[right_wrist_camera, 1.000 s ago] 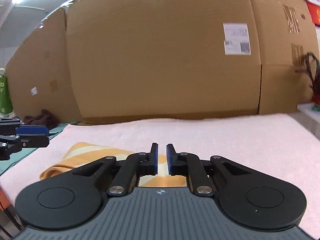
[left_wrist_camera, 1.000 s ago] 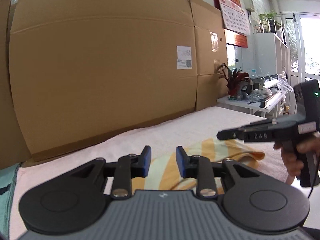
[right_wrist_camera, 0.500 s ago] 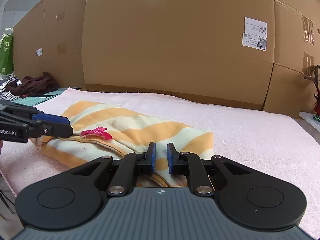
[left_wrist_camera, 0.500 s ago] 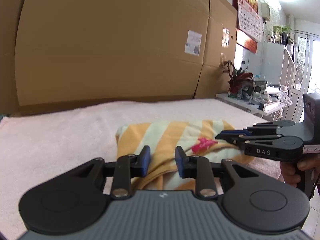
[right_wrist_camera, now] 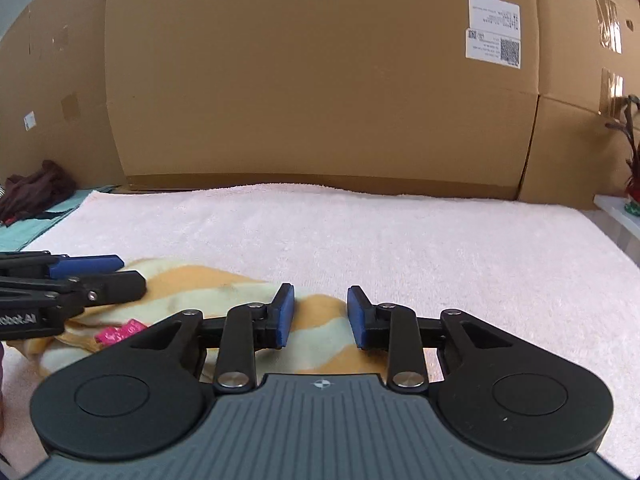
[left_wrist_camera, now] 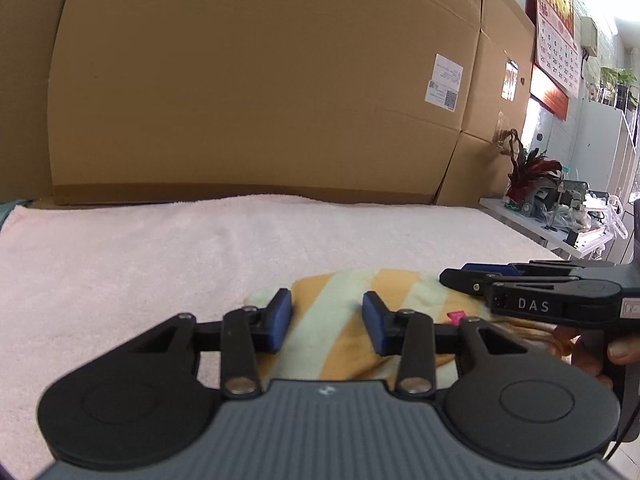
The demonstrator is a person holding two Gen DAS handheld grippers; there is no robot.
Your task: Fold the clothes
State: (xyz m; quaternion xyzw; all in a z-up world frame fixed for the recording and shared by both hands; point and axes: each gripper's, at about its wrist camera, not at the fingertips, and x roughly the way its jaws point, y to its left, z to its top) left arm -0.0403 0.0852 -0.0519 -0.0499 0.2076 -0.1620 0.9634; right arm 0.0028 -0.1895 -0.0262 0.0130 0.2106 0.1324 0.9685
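Orange-and-cream striped garment [left_wrist_camera: 344, 320] lies bunched across lower frame centre, long axis left-right, directly beneath both left gripper [left_wrist_camera: 326, 320] and right gripper [right_wrist_camera: 320, 316], each spread and empty.

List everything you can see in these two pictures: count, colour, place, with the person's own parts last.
garment: one, orange and cream stripes, bunched on the towel's near edge
tag: one, pink, on the garment
towel: one, pale pink, covering the table
cardboard boxes: several, brown, behind the towel
calendar: one, red, on the right wall
plant: one, red-leaved, on the side shelf
dark clothes: one pile, far left
left gripper: black, blue fingers, open
right gripper: black, blue fingers, open
hand: one, on the right gripper's handle
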